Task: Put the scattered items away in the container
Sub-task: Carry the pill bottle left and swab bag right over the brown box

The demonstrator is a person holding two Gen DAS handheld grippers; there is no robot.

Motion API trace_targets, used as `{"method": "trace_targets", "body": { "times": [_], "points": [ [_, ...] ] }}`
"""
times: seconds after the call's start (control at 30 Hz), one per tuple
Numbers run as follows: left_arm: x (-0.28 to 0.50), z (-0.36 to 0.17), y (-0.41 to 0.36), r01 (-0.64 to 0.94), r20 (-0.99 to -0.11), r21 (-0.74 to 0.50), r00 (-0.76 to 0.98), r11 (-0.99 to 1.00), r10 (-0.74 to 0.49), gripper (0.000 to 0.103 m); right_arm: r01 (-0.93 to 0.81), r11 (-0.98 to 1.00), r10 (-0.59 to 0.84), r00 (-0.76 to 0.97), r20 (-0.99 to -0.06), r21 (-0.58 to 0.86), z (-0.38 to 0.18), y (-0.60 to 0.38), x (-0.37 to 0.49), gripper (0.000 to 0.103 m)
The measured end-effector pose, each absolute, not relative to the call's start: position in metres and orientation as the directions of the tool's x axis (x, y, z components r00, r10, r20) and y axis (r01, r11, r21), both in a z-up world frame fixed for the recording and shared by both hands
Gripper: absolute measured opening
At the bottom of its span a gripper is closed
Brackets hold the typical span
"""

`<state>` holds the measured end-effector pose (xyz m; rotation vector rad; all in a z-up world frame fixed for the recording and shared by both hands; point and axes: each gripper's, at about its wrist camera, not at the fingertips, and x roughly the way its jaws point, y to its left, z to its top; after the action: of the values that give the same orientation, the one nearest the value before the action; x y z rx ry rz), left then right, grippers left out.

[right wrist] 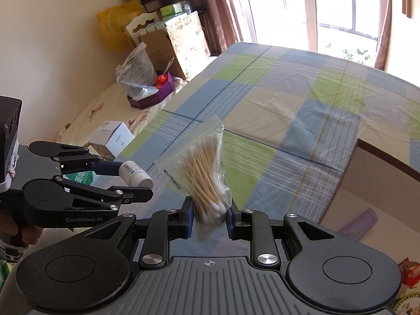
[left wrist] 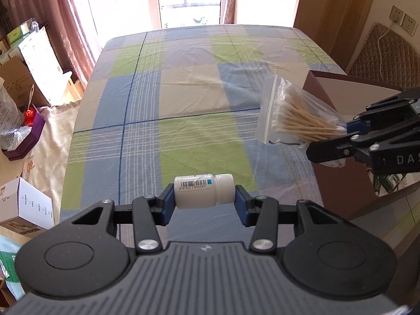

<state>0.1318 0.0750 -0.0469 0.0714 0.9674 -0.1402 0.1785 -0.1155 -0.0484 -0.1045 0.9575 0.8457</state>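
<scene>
Fingers of your left gripper (left wrist: 204,202) clamp the white bottle (left wrist: 204,190); your right gripper (right wrist: 209,216) pinches the cotton-swab bag (right wrist: 202,168). Carry both over the brown box (left wrist: 338,89) at the bed's (left wrist: 183,78) edge, lower inside, then release.

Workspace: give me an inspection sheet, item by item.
Surface: bed in a plaid sheet, nothing lying on its visible part.
Job's things: white pill bottle held sideways; bag of cotton swabs held near the brown box.
Clutter: boxes and bags on the floor beside the bed.
Grippers: left tongs shut on the bottle; right tongs shut on the bag.
Cables: white cord from the wall socket.
Surroundings: curtains, bright window.
</scene>
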Motion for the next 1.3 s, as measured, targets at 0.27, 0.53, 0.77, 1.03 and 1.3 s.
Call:
{"method": "trace_targets", "body": {
  "times": [0.27, 0.53, 0.77, 1.03, 1.3],
  "points": [
    [0.131, -0.03, 0.028, 0.24, -0.802, -0.006, 0.579, 0.971, -0.148, 0.042, -0.589, 0.767, 0.544, 0.388, -0.744, 0.253, -0.031, -0.18, 0.168, 0.027],
    [0.134, -0.023, -0.022, 0.336, -0.786, -0.013, 0.579, 0.942, -0.217, 0.042, -0.48, 0.84, 0.486, 0.459, -0.744, 0.253, -0.024, -0.245, 0.156, 0.027],
    [0.14, -0.017, -0.073, 0.423, -0.775, -0.011, 0.568, 0.906, -0.275, 0.042, -0.374, 0.894, 0.419, 0.51, -0.751, 0.245, -0.024, -0.295, 0.146, 0.027],
    [0.15, -0.023, -0.12, 0.481, -0.782, -0.016, 0.541, 0.877, -0.31, 0.042, -0.212, 0.95, 0.311, 0.567, -0.763, 0.229, -0.04, -0.338, 0.148, 0.027],
    [0.167, -0.038, -0.155, 0.512, -0.799, 0.003, 0.518, 0.859, -0.306, 0.042, -0.073, 0.971, 0.226, 0.601, -0.767, 0.229, -0.062, -0.368, 0.162, 0.027]
  ]
}}
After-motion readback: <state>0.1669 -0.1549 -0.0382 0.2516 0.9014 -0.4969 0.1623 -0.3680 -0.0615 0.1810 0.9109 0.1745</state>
